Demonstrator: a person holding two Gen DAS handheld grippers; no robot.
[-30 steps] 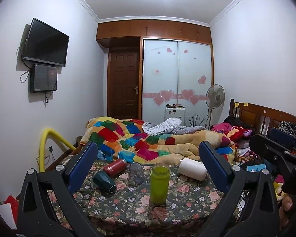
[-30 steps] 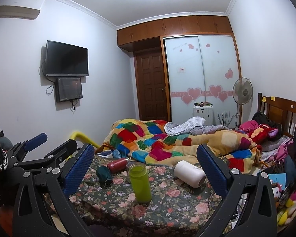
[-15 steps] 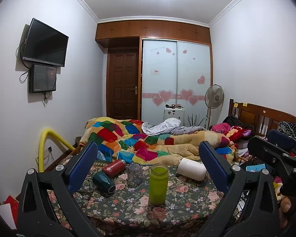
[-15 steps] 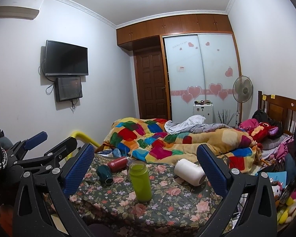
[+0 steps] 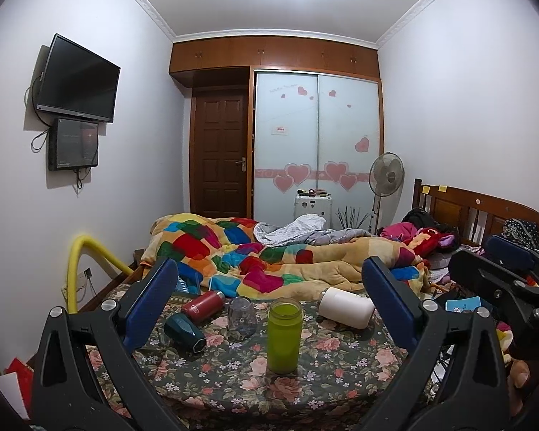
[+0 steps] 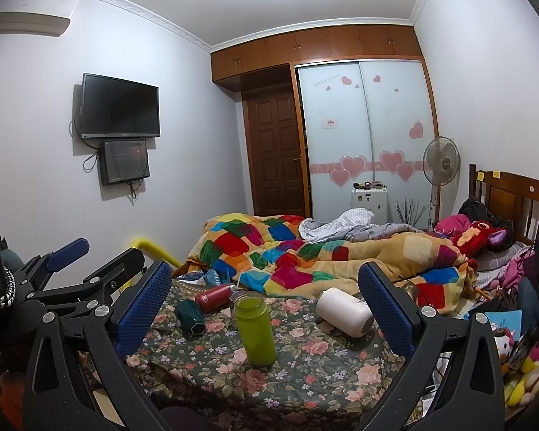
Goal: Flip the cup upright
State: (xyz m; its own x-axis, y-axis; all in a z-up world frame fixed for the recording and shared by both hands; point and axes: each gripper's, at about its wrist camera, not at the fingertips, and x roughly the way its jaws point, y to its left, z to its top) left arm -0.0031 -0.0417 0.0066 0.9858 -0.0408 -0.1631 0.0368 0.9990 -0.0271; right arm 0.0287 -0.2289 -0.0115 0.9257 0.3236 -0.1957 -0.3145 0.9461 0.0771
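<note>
On the floral cloth a green cup stands upright in the middle. A white cup lies on its side to the right, a dark teal cup and a red bottle lie at the left, and a clear glass stands upside down behind the green cup. My left gripper is open and empty, back from the cups. My right gripper is open and empty, also back. The green cup, white cup, teal cup and red bottle show in the right wrist view.
A bed with a patchwork quilt lies behind the table. A yellow tube arches at the left. A wooden headboard and piled clothes and toys are at the right. A fan stands by the wardrobe.
Both views have drifted slightly; the cups sit a touch lower and farther. Nothing on the cloth has moved and both grippers stay open.
</note>
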